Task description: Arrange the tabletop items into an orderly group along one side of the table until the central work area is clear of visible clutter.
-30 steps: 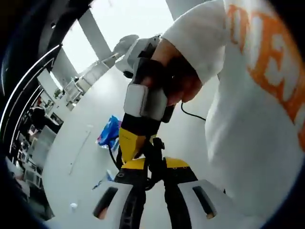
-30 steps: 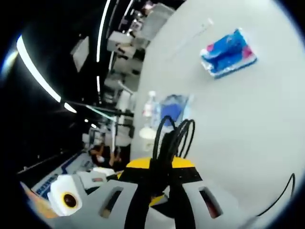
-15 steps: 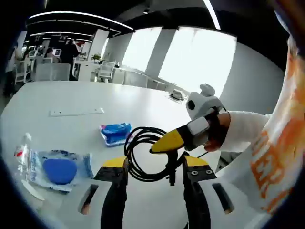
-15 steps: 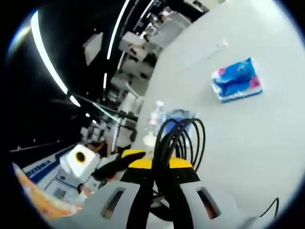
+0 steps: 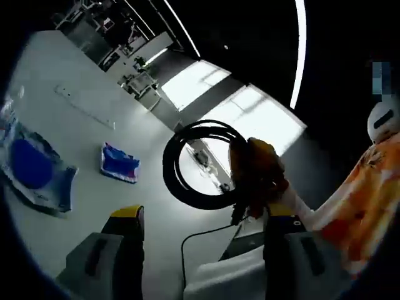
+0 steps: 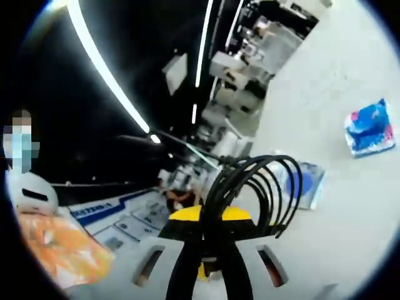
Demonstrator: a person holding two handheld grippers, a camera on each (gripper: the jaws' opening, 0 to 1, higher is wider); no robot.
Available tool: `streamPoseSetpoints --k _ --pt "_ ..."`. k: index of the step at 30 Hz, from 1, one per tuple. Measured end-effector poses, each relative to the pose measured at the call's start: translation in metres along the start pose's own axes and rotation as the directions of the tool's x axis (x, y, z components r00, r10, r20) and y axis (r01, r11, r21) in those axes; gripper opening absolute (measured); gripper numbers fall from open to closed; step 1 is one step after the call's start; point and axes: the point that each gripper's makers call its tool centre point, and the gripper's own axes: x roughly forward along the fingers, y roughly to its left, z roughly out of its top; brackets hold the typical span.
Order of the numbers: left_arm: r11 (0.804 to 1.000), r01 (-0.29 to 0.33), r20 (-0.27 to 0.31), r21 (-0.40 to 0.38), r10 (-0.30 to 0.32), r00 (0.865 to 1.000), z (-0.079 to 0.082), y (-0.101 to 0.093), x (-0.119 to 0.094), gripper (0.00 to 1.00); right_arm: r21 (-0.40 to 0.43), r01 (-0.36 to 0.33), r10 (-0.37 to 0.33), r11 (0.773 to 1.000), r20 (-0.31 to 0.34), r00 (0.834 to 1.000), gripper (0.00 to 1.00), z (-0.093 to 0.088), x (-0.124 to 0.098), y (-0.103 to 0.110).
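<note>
White desk (image 5: 81, 206) surface is seen beneath dark ceiling lights. Right tongs (image 6: 209, 247) are clamped on a coiled black cable (image 6: 256, 187), lifted above the desk. Left tongs (image 5: 200, 250) are spread wide, nothing gripped; the cable coil (image 5: 200, 164) hangs at twelve o'clock of them. A blue tissue pack (image 5: 120, 164) and a blue-filled clear pouch (image 5: 34, 169) lie at ten o'clock.

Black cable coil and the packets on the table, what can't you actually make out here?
- Black cable coil, right gripper view: its lower part is hidden between the right hand-held gripper jaws.
- Blue tissue pack, right gripper view: print too small to read.
- Clear packet with blue disc, left gripper view: its left end runs off the picture edge.
- Left hand-held gripper: open, holding nothing.
</note>
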Motion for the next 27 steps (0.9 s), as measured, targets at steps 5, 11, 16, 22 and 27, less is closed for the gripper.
streamPoseSetpoints --k 5,11,16,22,27 --pt "0.978 0.134 0.110 -0.162 -0.117 0.987 0.011 -0.018 0.005 0.78 0.025 -0.133 0.131 0.991 0.054 0.990 0.05 0.007 -0.006 0.024" --pt "0.939 0.285 0.177 -0.191 -0.252 0.951 0.018 -0.041 0.005 0.61 0.039 -0.238 0.236 0.970 0.066 0.970 0.05 0.008 -0.014 0.044" --pt "0.948 0.299 0.164 -0.113 -0.279 0.946 0.016 -0.049 0.004 0.45 0.029 -0.216 0.214 0.976 0.060 0.975 0.04 0.003 -0.019 0.038" --pt "0.948 0.301 0.229 -0.105 -0.272 0.935 0.025 -0.050 -0.002 0.44 0.059 -0.223 0.218 0.973 0.085 0.972 0.04 0.004 -0.024 0.036" --pt "0.940 0.314 0.299 -0.137 -0.263 0.917 0.040 -0.045 -0.010 0.39 0.056 -0.199 0.194 0.978 0.086 0.977 0.04 0.004 -0.027 0.031"
